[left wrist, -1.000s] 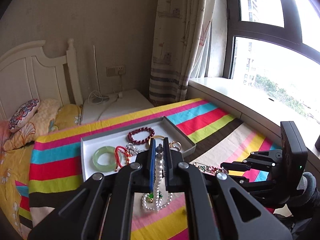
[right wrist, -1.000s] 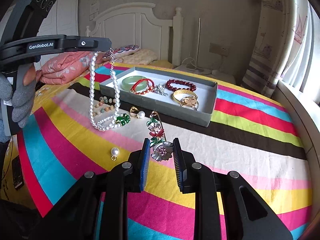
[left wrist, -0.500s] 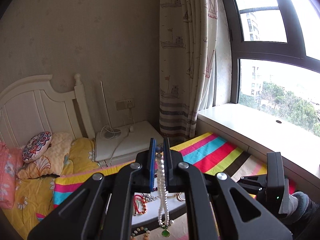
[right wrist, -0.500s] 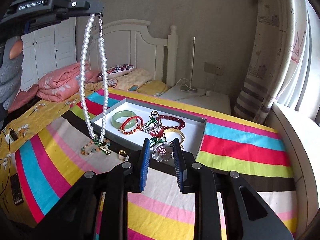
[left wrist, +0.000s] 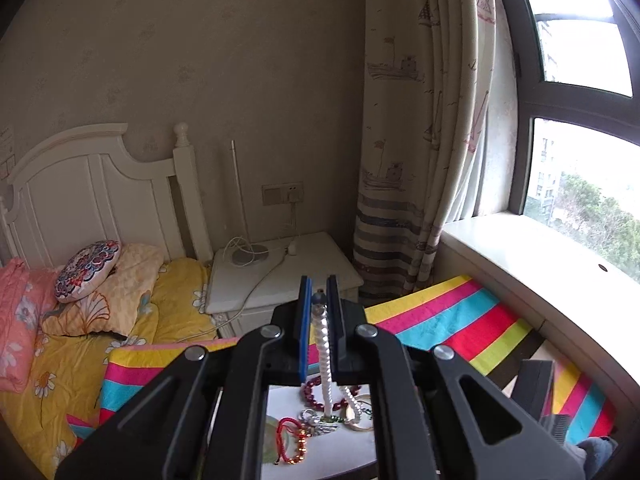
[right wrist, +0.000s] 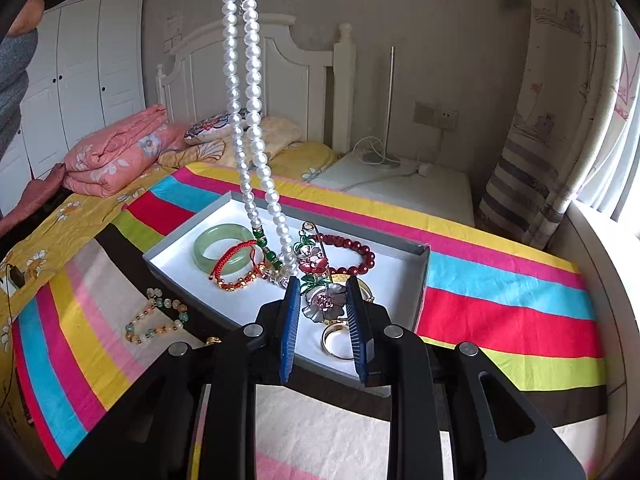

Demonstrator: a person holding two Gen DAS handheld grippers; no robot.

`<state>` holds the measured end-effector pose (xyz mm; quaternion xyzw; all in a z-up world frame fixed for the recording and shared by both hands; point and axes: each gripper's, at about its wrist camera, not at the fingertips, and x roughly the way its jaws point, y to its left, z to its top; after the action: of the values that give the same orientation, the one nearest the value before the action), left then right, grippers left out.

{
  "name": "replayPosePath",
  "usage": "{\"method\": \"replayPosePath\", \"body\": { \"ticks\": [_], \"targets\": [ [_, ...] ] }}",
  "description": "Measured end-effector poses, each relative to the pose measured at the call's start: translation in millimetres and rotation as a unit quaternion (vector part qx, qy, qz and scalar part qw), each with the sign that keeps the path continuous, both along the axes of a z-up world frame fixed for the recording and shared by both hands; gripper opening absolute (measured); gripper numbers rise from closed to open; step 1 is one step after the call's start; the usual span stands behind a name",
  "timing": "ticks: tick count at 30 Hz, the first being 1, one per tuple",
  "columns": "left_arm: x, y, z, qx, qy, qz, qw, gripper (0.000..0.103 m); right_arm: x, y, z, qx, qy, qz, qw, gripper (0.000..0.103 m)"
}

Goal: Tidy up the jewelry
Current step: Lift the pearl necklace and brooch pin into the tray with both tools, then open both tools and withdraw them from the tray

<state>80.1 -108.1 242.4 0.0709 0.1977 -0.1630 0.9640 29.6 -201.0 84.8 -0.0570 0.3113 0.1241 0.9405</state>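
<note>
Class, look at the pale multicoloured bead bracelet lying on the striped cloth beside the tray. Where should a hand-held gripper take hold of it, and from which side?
Grip the bead bracelet across one stretch of its strand, coming straight down from above. It lies flat as an open loop on the striped cloth, apart from the tray, so a finger probably fits inside the loop and one outside it.

Both wrist cams look fwd/down along own jaws, sharing tray [left wrist: 280,400] [right wrist: 420,280] close below.
</note>
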Motion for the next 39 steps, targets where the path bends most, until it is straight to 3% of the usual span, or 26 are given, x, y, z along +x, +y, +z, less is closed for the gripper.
{"method": "replayPosePath", "body": {
  "ticks": [6,10,11,12,13,14,18,20,22,23,33,39],
  "targets": [
    [47.7,22.0,-58.4,0.023,0.052,0.071,0.9958,0.007,25.4,6.5,-23.1,0.029,0.047,0.01,0.998,0.024],
    [76.5,51.8,-103.6,0.01,0.107,0.113,0.9878,0.012,34.1,19.0,-40.3,0.025,0.068,0.017,0.997,0.024],
    [79.2,58.4,-113.6,0.007,0.114,0.116,0.9866,0.023,36.3,21.6,-44.7,0.022,0.074,0.018,0.997,0.024],
    [79.7,64.3,-121.6,0.006,0.116,0.119,0.9862,0.042,37.9,24.2,-48.9,0.019,0.078,0.018,0.997,0.024],
    [78.7,69.1,-129.0,0.007,0.112,0.124,0.9858,0.05,39.6,26.6,-52.6,0.016,0.082,0.018,0.996,0.024],
    [76.5,73.9,-134.1,0.008,0.108,0.129,0.9857,0.065,40.9,27.2,-55.5,0.015,0.085,0.019,0.996,0.024],
    [64.1,93.9,-145.3,-0.016,0.109,0.134,0.9849,0.087,44.3,24.8,-62.4,0.024,0.094,0.013,0.995,0.025],
    [53.4,103.5,-147.5,-0.029,0.108,0.136,0.9843,0.089,43.5,20.9,-62.6,0.032,0.096,0.01,0.995,0.031],
    [40.7,112.1,-149.1,-0.037,0.107,0.142,0.9833,0.093,40.8,16.1,-61.3,0.043,0.094,0.011,0.995,0.047],
    [34.8,116.0,-150.5,-0.04,0.109,0.146,0.9824,0.095,39.1,14.4,-59.9,0.049,0.092,0.013,0.995,0.049],
    [-44.2,161.3,-180.1,-0.09,0.158,0.183,0.9661,0.098,-11.0,-6.5,-36.5,0.102,0.045,0.011,0.994,0.051],
    [-84.4,179.3,-208.4,-0.115,0.196,0.195,0.9542,0.098,-45.4,-18.0,-40.7,0.129,0.051,0.008,0.99,0.053]
  ]
}}
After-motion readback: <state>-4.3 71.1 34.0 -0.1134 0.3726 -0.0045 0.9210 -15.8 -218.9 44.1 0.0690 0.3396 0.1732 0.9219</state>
